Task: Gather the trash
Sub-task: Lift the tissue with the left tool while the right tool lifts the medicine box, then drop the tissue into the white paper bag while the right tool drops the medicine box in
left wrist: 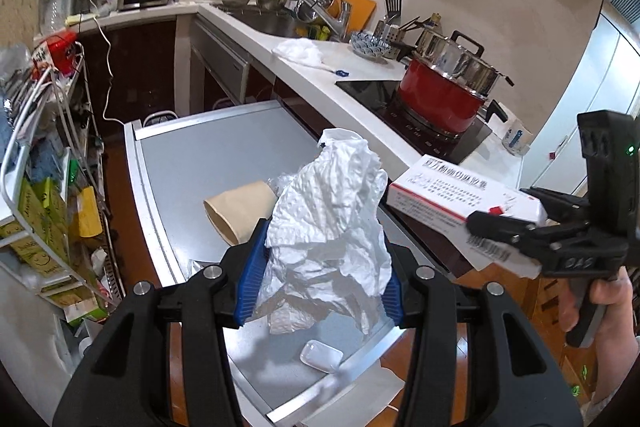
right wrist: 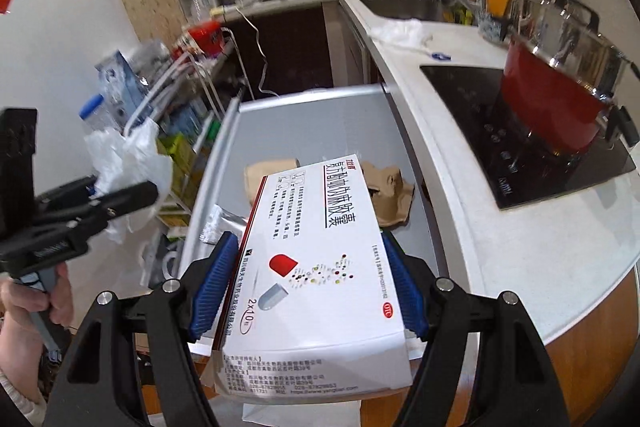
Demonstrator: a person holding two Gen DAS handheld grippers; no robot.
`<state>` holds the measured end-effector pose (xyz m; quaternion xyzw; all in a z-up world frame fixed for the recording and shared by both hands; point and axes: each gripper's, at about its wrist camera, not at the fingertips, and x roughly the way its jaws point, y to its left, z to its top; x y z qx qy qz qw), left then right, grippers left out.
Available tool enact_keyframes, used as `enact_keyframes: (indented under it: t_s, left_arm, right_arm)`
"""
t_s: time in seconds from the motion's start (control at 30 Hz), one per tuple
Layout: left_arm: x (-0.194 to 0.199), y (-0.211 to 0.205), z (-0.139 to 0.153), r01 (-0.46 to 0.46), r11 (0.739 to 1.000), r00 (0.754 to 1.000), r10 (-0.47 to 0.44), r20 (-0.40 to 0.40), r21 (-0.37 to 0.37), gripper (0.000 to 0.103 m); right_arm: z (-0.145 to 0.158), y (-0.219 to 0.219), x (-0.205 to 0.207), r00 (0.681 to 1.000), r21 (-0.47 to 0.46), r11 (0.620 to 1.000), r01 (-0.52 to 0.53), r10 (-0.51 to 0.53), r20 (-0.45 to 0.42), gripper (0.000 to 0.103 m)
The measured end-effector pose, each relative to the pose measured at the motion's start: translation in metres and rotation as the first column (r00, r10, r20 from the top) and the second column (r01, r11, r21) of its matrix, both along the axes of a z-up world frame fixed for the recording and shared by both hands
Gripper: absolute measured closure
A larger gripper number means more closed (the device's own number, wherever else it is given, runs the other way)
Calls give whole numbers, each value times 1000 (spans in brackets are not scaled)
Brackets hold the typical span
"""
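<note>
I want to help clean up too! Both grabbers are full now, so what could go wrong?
The crumpled paper towel hangs loosely out of the left hand-held gripper, so it might slip out. The medicine box sticks far beyond the right hand-held gripper and could bump the red pot nearby. The paper cup on the grey table still waits.

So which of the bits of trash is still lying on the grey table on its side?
The brown paper cup, tipped over with its open mouth showing. The crumpled tissue and medicine box are held up in jaws.

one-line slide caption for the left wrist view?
Left gripper clamps crumpled paper towel above grey table; right gripper holds medicine box.
</note>
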<state>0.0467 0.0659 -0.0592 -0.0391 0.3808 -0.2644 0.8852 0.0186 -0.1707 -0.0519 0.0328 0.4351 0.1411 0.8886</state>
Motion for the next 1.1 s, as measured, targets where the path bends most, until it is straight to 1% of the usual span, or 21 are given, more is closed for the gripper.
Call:
enact_keyframes:
  t_s: [0.13,0.33,0.57,0.87,1.1]
  left_arm:
    - [-22,-4,10,-8,1000,1000,7,24,8,54]
    - [-54,-14,12,3,999,999,-4,34,34,54]
    - [-88,-27,4,27,997,1000,-28,14,70,54]
    - [-120,-42,-12,54,994,998,-51,-29,99,54]
    - [-139,-55,-36,68,991,994,-57,-96,112,54]
  right_arm:
    - [12,-10,-22,1000,23,1000,-17,16,20,33]
    - [11,-23,-55,999,65,997,-38,38,-5,33]
    - [-4,-41,-92,997,109,993,-40,47,-65,33]
    - [-22,-51,-123,989,124,991,-55,72,-131,33]
    - [-57,-52,-142,965,120,990,-80,107,-239,33]
